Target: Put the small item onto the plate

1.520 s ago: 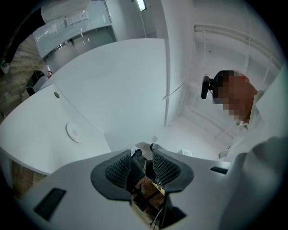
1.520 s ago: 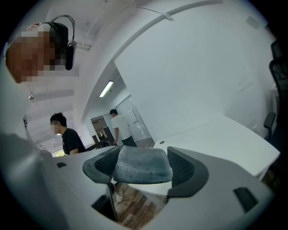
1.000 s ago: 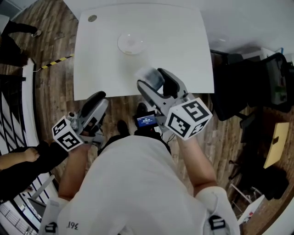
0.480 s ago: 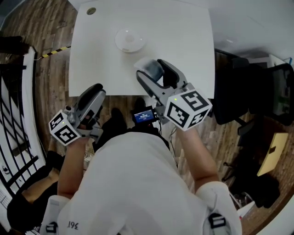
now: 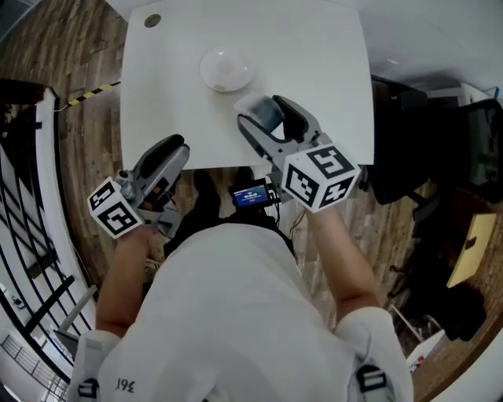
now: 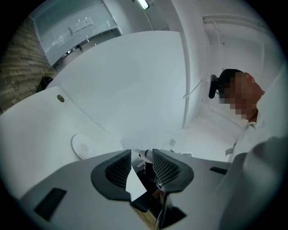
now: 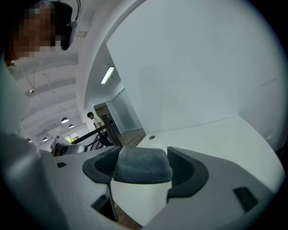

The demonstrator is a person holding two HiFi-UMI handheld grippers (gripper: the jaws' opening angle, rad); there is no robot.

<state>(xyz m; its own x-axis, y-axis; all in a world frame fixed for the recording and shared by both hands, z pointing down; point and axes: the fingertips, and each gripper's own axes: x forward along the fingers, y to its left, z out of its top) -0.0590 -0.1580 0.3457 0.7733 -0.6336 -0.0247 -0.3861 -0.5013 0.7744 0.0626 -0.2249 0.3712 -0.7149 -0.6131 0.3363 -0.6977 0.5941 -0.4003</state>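
Observation:
A small round white plate [image 5: 226, 69] sits on the white table [image 5: 314, 55], toward its far left; it also shows in the left gripper view [image 6: 83, 146]. My right gripper [image 5: 269, 112] hovers over the table's near edge, just right of and nearer than the plate, shut on a small grey-blue soft item [image 5: 263, 119]. In the right gripper view the item [image 7: 141, 167] fills the space between the jaws of the right gripper [image 7: 143, 161]. My left gripper [image 5: 174, 149] hangs at the table's front edge, jaws a narrow gap apart, nothing between them [image 6: 141, 155].
A small round grommet [image 5: 152, 21] sits in the table's far left corner. A black office chair [image 5: 409, 149] stands to the right of the table. Black railing [image 5: 31, 204] and yellow-black floor tape [image 5: 90, 94] lie to the left. A person [image 7: 92, 117] stands far off.
The right gripper, still holding the grey item, has edged slightly toward the plate. The left gripper stays by the table's front edge.

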